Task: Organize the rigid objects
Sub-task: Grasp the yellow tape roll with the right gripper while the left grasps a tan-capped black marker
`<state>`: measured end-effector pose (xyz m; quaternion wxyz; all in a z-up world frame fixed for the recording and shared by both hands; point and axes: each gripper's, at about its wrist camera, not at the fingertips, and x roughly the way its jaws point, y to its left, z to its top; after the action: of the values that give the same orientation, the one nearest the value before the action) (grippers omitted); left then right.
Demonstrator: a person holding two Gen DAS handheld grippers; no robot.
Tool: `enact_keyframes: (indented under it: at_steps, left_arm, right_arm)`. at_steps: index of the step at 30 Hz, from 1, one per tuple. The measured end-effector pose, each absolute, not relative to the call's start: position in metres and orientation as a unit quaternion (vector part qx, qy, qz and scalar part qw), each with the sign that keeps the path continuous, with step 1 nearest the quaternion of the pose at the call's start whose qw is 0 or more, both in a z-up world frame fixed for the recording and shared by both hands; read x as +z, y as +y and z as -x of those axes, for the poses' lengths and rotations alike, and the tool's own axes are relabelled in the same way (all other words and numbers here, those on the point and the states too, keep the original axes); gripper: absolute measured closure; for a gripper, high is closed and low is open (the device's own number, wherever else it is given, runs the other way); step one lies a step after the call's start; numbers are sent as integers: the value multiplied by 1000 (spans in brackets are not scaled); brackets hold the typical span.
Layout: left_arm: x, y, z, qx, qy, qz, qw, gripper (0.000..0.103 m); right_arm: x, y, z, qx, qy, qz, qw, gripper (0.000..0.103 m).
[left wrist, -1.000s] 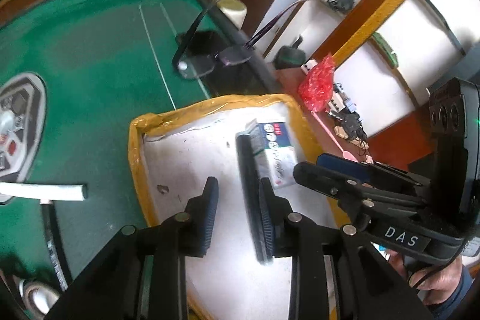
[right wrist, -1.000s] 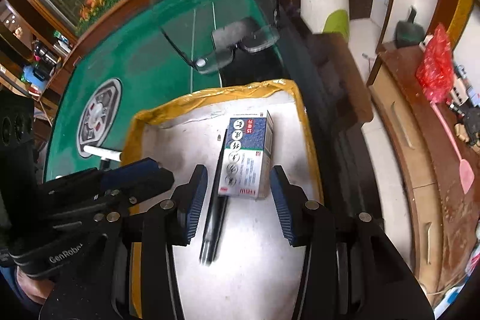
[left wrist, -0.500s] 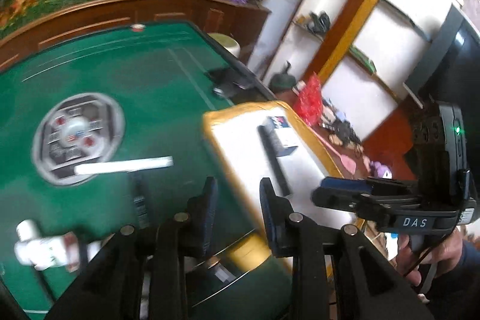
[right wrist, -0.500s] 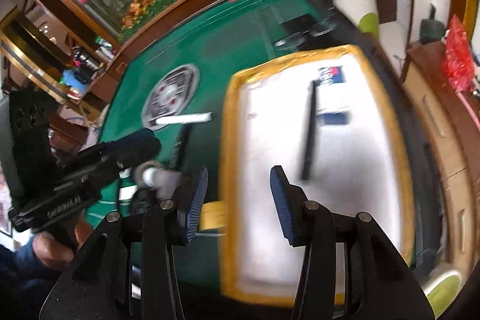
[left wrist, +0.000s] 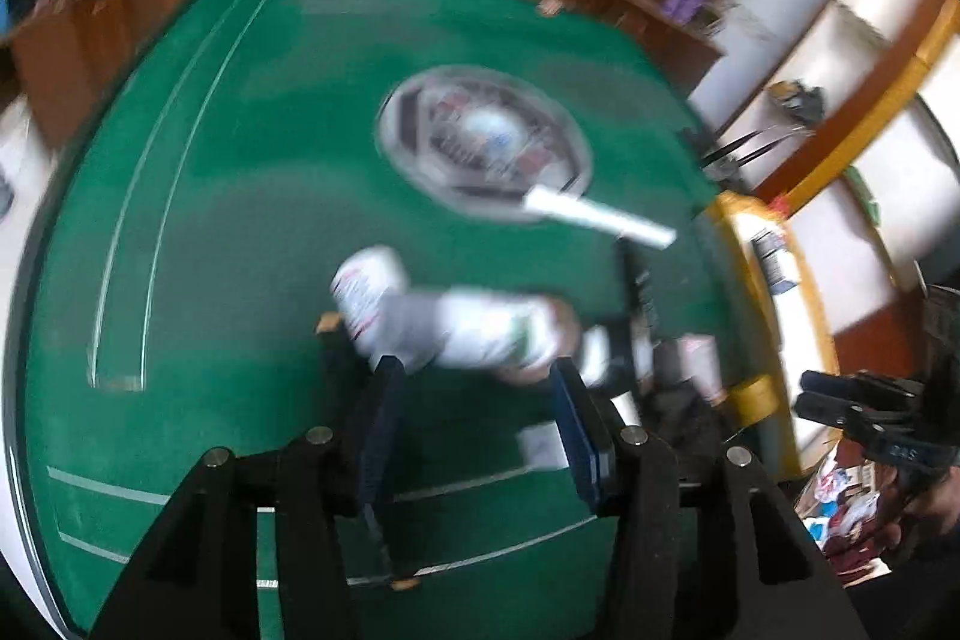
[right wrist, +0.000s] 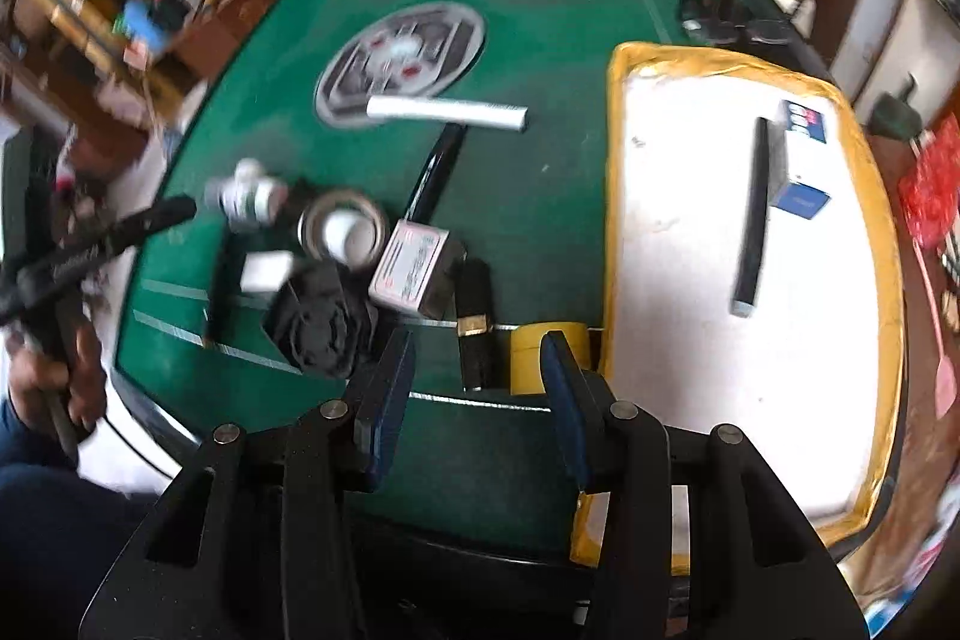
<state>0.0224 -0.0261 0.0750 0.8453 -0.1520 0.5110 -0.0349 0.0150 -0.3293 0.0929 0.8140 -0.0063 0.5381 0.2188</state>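
Note:
My left gripper (left wrist: 474, 400) hovers over the green table, empty, its jaws opening. A blurred white bottle (left wrist: 480, 334) lies just beyond its fingertips. My right gripper (right wrist: 474, 364) is open and empty above a black case with a gold band (right wrist: 474, 322) and a yellow tape roll (right wrist: 540, 358). To their left lie a pink-and-white box (right wrist: 414, 265), a round tin (right wrist: 342, 229) and a white bottle (right wrist: 249, 196). The yellow-rimmed tray (right wrist: 612, 196) at the right holds a long black strip (right wrist: 753, 214) and a blue-and-white box (right wrist: 801, 160).
A white tube (right wrist: 447, 112) and a black pen (right wrist: 435, 172) lie by the table's round centre panel (right wrist: 402, 52). Crumpled black cloth (right wrist: 324, 316) sits near the front edge. Glasses (right wrist: 726, 16) rest beyond the tray. A person's hand holds the left gripper at the left.
Both grippers have swung left, away from the tray and over the cluster on the green table. The left jaws have spread wider. The black strip stays in the tray.

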Motion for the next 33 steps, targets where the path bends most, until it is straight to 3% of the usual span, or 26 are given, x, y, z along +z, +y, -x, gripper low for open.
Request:
enact_keyframes:
  at_steps: [10, 29, 30, 31, 33]
  left_arm:
    - [31, -14, -14, 25, 566, 182, 804, 52]
    - [14, -34, -25, 89, 567, 67, 816, 49]
    - [14, -33, -25, 89, 563, 67, 819, 50]
    - [15, -34, -26, 91, 560, 67, 821, 57]
    - [16, -35, -28, 89, 558, 64, 822, 78]
  right_arm:
    - [87, -308, -28, 339, 537, 306, 709, 60]
    - [63, -288, -28, 446, 507, 481, 560, 59]
    - [60, -285, -27, 444, 504, 492, 554, 59]
    - [56, -282, -24, 446, 499, 503, 547, 59]
    - [49, -277, -21, 443, 497, 514, 540, 59]
